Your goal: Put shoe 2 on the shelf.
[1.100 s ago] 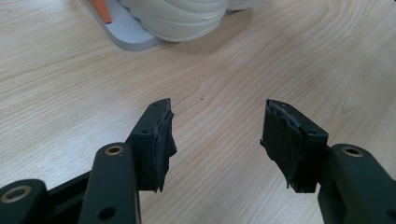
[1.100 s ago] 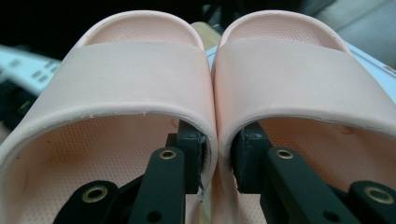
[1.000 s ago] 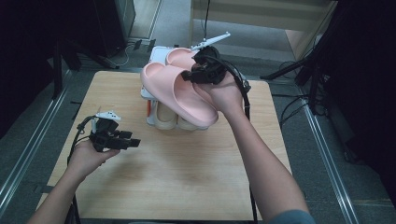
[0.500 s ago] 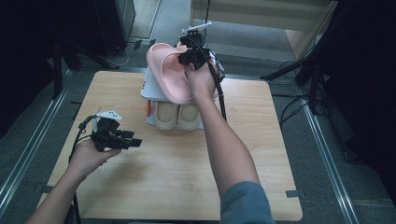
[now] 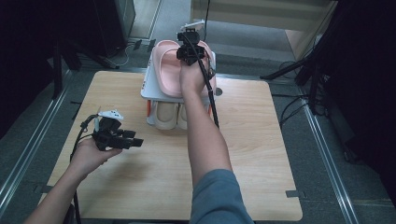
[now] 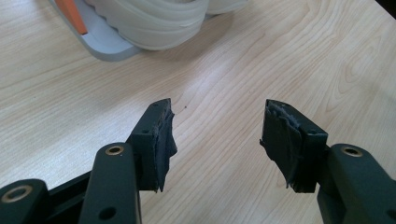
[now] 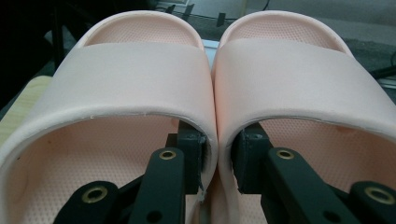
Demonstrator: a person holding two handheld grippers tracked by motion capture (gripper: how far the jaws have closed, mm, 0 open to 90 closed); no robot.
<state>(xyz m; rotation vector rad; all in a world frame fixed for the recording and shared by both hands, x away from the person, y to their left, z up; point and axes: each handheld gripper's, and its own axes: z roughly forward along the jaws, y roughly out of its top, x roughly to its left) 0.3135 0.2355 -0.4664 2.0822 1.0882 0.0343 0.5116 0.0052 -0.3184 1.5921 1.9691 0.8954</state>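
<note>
A pair of pink slides (image 5: 169, 70) lies side by side on the top shelf of a small white shoe rack (image 5: 148, 91) at the table's far edge. My right gripper (image 5: 190, 52) is shut on the two inner strap edges, pinching both pink slides (image 7: 212, 93) together; one jaw sits inside each slide. A cream pair of shoes (image 5: 164, 114) rests on the lower level, its sole (image 6: 149, 23) seen close up in the left gripper view. My left gripper (image 5: 133, 140) hovers open over the bare wood at the front left, nothing between its fingers (image 6: 156, 140).
The wooden table (image 5: 261, 154) spreads wide to the right and front of the rack. An orange part (image 6: 70, 11) marks the rack's base. Dark stands and cables (image 5: 299, 70) surround the table's far right corner.
My right gripper has carried the pink slides away from me and lowered them onto the rack's top shelf. The left gripper has stayed where it was.
</note>
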